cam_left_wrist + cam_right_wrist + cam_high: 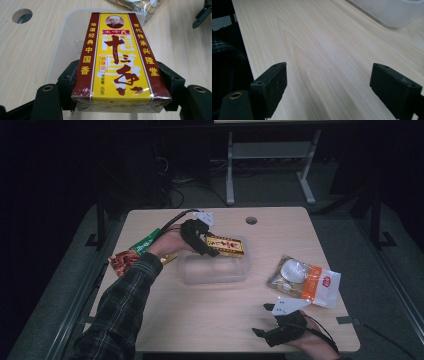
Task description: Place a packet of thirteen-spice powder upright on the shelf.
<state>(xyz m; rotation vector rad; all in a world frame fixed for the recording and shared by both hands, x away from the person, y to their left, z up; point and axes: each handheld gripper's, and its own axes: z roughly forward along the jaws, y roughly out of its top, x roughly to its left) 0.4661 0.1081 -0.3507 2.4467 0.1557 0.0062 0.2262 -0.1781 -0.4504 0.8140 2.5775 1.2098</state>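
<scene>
- Hovering over the middle of the table (pixel 210 320), the left tool (pixel 212 245) pinches a yellow-and-maroon seasoning box (pixel 226 245) across its width, its jaws pressed against the two long maroon sides.
- Seen from the left gripper view, the seasoning box (pixel 117 65) runs lengthwise straight out from the tool, its near end held between the jaws and its far end pointing across the clear plastic container (pixel 65 45) beneath it.
- From the high view, the box hangs just above the back rim of the clear plastic container (pixel 215 269), its long axis roughly in line with the container's long side; by the look of it, a short drop toward the person would seat it inside.
- Resting near the table's front edge, the right tool (pixel 263 320) sits well apart from the container, its jaws spread with nothing between them and bare wood ahead in the right gripper view.
- The left hand is plainly the nearer one to the container.
- Lying unclaimed are a white-and-orange snack bag (pixel 306 282) to the right and a red packet (pixel 121 261) and green packet (pixel 146 243) at the left edge.
</scene>
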